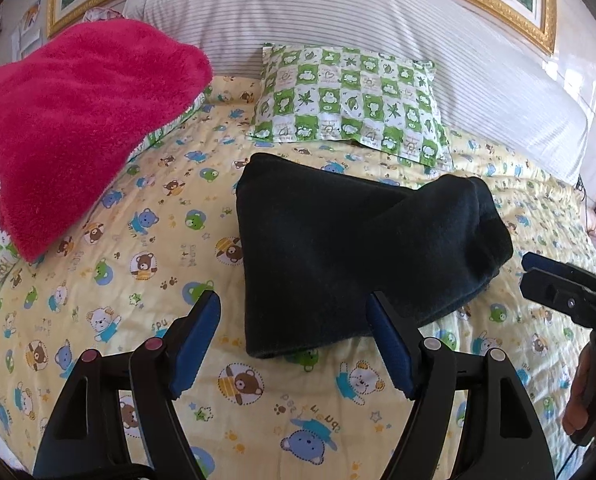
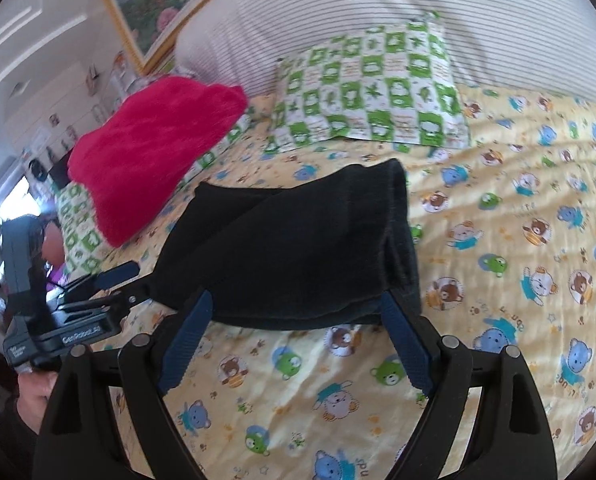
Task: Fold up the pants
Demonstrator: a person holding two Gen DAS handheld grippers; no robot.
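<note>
Left wrist view has one pair of black pants (image 1: 361, 252) folded into a chunky bundle mid-frame on the yellow bear-print bedsheet (image 1: 138, 264), long axis slanting from lower left up to upper right where the rolled end sits. Also one fuzzy red blanket (image 1: 78, 120) upper left and one green-checked pillow (image 1: 349, 100) top center. Both tools are spread wide with nothing in them: left gripper (image 1: 294, 340) just short of the bundle's near edge, right gripper (image 2: 298, 340) likewise.

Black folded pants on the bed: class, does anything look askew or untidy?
The black fleece pants are folded, but the top layer lies diagonally, so edges do not line up. Both grippers hang open, apart from them.
</note>
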